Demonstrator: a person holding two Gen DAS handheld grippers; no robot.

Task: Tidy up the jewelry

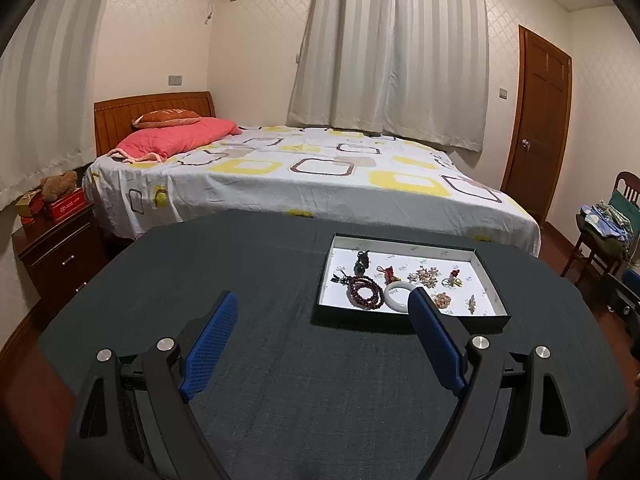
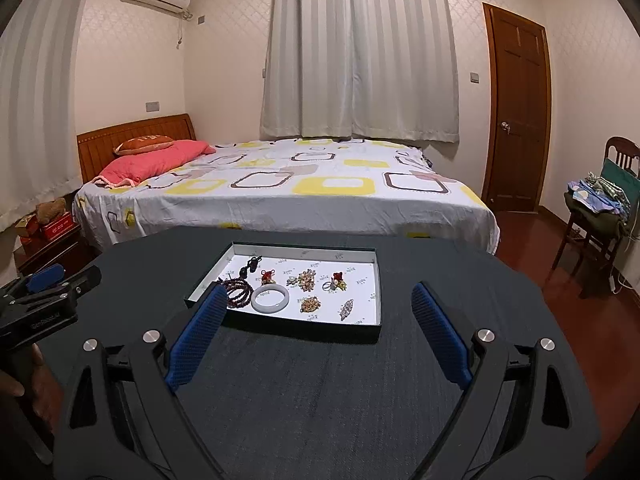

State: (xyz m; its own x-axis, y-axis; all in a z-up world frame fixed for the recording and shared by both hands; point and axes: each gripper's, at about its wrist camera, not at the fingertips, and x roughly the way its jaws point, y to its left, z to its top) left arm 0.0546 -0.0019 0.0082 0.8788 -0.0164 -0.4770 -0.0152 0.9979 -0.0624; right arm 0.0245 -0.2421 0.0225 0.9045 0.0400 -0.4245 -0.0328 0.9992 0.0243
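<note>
two grippers gaping, empty: left gripper (image 1: pixel 322 302) | right gripper (image 2: pixel 320 294) | left casing reads "genrobot.ai" | tray (image 2: pixel 362 330) print illegible

A dark grey cloth-covered table (image 2: pixel 320 380) carries one thing directly: a shallow black tray (image 2: pixel 280 330) with a white floor, lying toward the table's far edge, short of the bed beyond.

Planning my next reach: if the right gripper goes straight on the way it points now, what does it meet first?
Probably the near wall of the open tray, or the dark tabletop just short of it. The right gripper points slightly downward, jaws wide and empty; depth is unclear.
</note>
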